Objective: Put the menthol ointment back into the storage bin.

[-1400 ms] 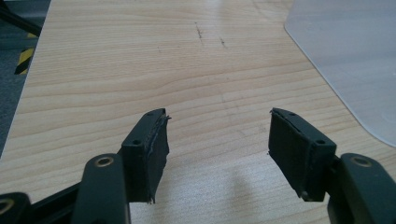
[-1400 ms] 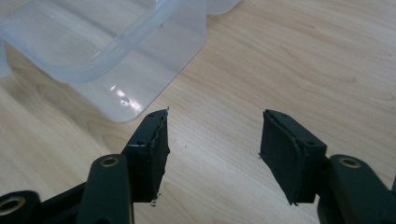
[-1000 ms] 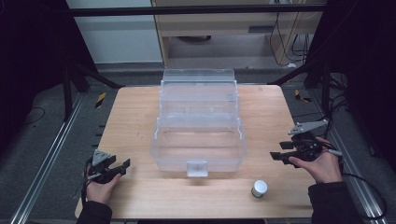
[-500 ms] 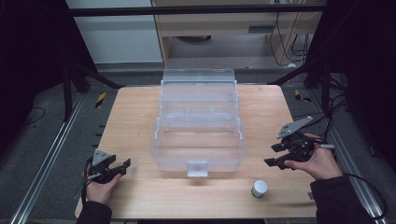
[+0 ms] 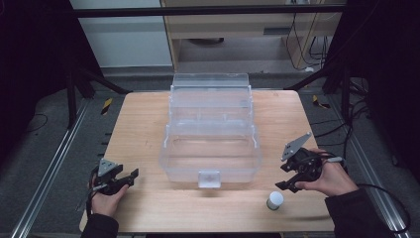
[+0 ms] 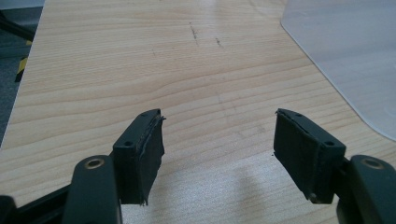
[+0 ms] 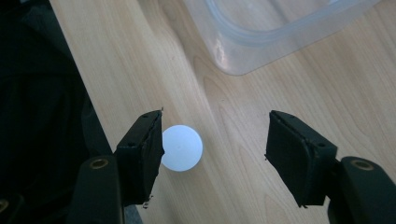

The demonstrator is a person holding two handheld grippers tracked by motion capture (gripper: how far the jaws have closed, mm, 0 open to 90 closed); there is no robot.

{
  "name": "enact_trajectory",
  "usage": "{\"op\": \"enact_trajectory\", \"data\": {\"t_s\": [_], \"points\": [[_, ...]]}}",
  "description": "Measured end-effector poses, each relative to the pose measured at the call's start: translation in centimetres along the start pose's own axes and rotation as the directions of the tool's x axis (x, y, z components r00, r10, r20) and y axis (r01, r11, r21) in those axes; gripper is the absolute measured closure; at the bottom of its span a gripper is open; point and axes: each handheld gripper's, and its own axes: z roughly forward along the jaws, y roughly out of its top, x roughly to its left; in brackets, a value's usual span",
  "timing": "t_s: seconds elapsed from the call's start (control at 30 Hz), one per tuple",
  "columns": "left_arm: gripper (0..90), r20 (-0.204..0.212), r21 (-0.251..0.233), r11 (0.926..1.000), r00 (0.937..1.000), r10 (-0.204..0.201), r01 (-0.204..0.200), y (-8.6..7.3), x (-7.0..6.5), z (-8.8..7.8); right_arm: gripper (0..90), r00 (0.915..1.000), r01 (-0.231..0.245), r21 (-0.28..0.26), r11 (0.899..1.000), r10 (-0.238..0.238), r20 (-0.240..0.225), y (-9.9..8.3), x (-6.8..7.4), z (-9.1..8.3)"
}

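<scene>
A clear plastic tiered box (image 5: 211,129) stands open in the middle of the wooden table (image 5: 143,124). A small white-capped jar (image 5: 275,200) stands near the front edge, right of the box's latch. My right gripper (image 5: 289,177) hovers open just above and right of the jar, tilted down toward it. In the right gripper view the white cap (image 7: 181,148) lies beside the left jaw, with the box corner (image 7: 243,51) beyond. My left gripper (image 5: 130,176) rests open at the front left, with bare wood between its jaws (image 6: 217,140).
A corner of the clear box (image 6: 345,51) shows at the upper right of the left gripper view. Black frame bars and metal rails (image 5: 44,173) flank the table. A cabinet and cables stand behind the table's far edge.
My right gripper has moved left and down toward the white-capped jar, tilting its jaws at it. The left gripper has stayed put.
</scene>
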Motion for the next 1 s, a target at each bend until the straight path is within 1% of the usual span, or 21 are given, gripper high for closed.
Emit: {"op": "enact_trajectory", "data": {"t_s": [0.07,0.27,0.43,0.5,0.63,0.7,0.77,0.83,0.87,1.0], "points": [[32.8,0.000,-0.001,1.0000,1.0000,0.000,0.000,0.0,0.0,0.0,36.3,0.9998,0.018,0.019,1.000,-0.018,0.000,0.0,0.2,0.2],[33.0,0.001,-0.001,1.0000,1.0000,0.004,-0.004,0.0,0.0,0.0,35.9,0.9989,0.046,0.057,0.997,-0.045,-0.015,-0.1,0.7,1.0],[33.0,0.000,0.001,1.0000,1.0000,0.006,-0.006,0.0,-0.1,0.0,35.5,0.9977,0.067,0.088,0.994,-0.066,-0.011,-0.1,1.1,1.7],[33.0,-0.001,0.002,1.0000,1.0000,0.006,-0.006,0.0,-0.1,0.0,35.3,0.9973,0.073,0.099,0.992,-0.071,-0.019,-0.2,1.3,1.9],[33.1,0.000,0.002,1.0000,1.0000,0.004,-0.004,0.0,-0.1,0.0,34.9,0.9956,0.093,0.134,0.987,-0.091,-0.024,-0.2,1.8,2.6],[33.0,0.000,0.003,1.0000,1.0000,0.005,-0.005,0.0,-0.1,0.0,34.9,0.9953,0.095,0.139,0.986,-0.093,-0.027,-0.3,1.9,2.8],[33.1,0.000,0.003,1.0000,1.0000,0.005,-0.005,0.0,-0.1,0.0,34.9,0.9938,0.110,0.158,0.981,-0.106,-0.034,-0.4,2.0,3.3],[33.1,-0.001,0.002,1.0000,1.0000,0.006,-0.006,0.0,-0.1,0.0,34.9,0.9940,0.108,0.163,0.981,-0.103,-0.035,-0.5,2.1,3.5],[33.1,-0.001,0.002,1.0000,1.0000,0.006,-0.006,0.0,-0.1,0.0,35.0,0.9926,0.121,0.170,0.978,-0.117,-0.033,-0.5,2.0,3.7],[33.1,-0.001,0.004,1.0000,1.0000,0.006,-0.006,0.0,-0.1,0.0,34.9,0.9925,0.122,0.187,0.975,-0.117,-0.036,-0.7,2.2,4.3]]}}
